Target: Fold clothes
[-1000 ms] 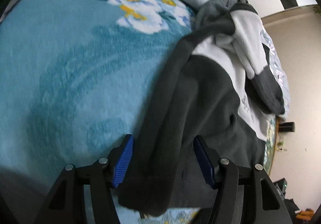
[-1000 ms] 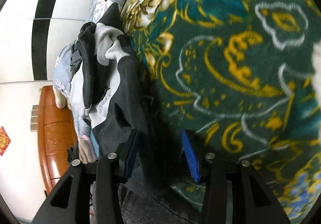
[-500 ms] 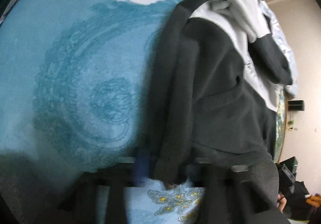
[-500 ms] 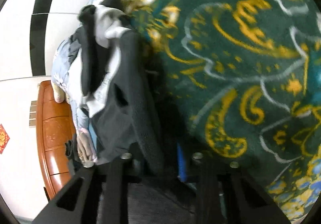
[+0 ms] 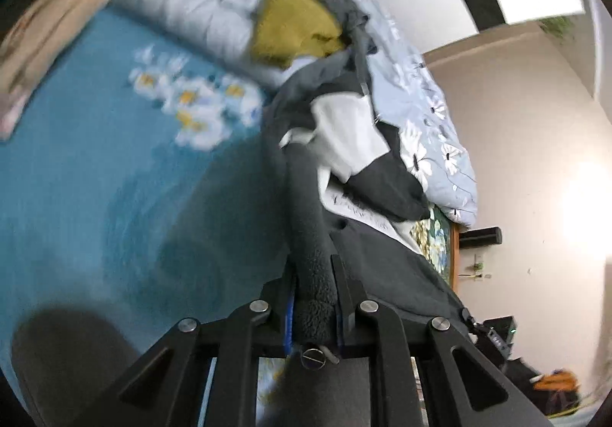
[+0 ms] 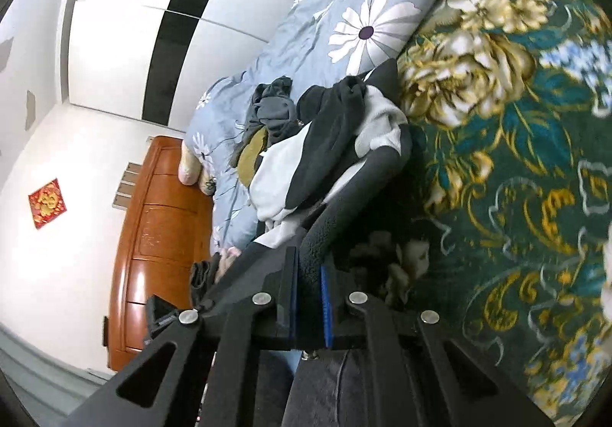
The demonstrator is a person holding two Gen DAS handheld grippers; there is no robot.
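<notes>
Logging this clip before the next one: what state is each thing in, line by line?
left tool: shut on the fleece edge.
right tool: shut on the fleece edge.
grey and white fleece: unfolded, rumpled, lifted at the near edge.
mustard garment: crumpled on the duvet.
floral duvet: bunched up behind.

- A blue blanket (image 5: 95, 197) with a white flower print (image 5: 195, 105) spreads ahead and to the left of the left claw.
- A light-blue quilt with daisies (image 5: 432, 144) lies bunched far ahead.
- A mustard-yellow cloth (image 5: 290, 25) sits on that quilt, far ahead.
- A dark green blanket with gold flowers (image 6: 516, 159) fills the area right of the right claw.
- A wooden headboard (image 6: 153, 243) stands to the left of the right claw.
- A red square decoration (image 6: 48, 203) hangs on the white wall, far left.
</notes>
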